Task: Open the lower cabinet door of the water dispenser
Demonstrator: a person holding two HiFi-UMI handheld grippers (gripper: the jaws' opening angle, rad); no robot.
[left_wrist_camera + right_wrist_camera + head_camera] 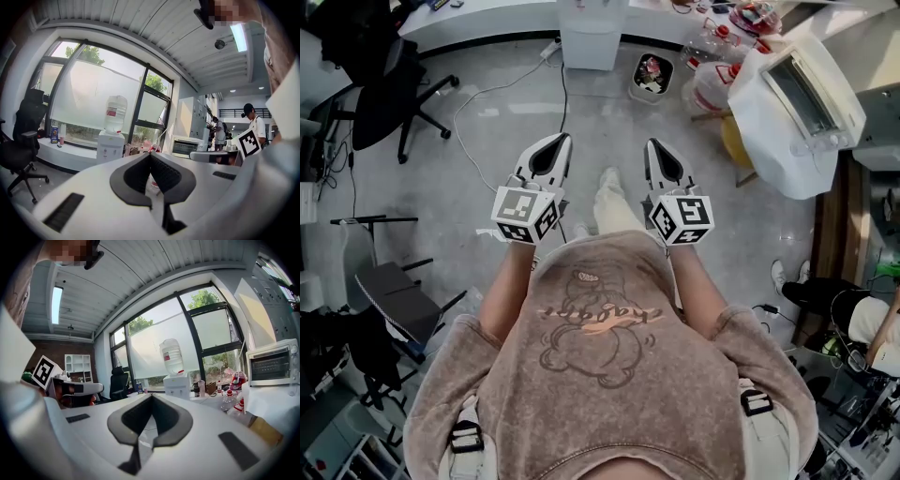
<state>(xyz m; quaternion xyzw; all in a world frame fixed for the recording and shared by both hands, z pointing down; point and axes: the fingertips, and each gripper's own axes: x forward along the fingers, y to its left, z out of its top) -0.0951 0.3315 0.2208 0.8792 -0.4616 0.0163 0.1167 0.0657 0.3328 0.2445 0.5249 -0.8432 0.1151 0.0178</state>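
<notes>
Grey floor [487,178] lay between the person and the target. A long white counter [487,19] ran under the window [93,93] on the far side. The water dispenser [591,28] stood at that counter, dead ahead of both grippers and well apart from them, with an inverted bottle [115,114] on top. Its lower cabinet door [590,54] faced the person and looked closed. Handle and hinge side were too small to tell.

A black office chair [389,89] stood off to the left and a toaster oven [806,94] on white sheeting to the right. A small bin [652,77] sat just right of the dispenser, and a cable [478,103] trailed across the floor.

The left gripper [558,148] and right gripper [657,150] were held side by side ahead of the chest, roughly level, both aimed at the dispenser. Each claw was pinched fully together with nothing between the pads.

My read on the step: this was the approach, with nothing touched yet. Next move calls for:
- closing the gap to the dispenser
- dropping low, since the door sits under the taps near the floor
- spreading one claw
- finding the door's free edge or handle
- pulling along the hinge arc
</notes>
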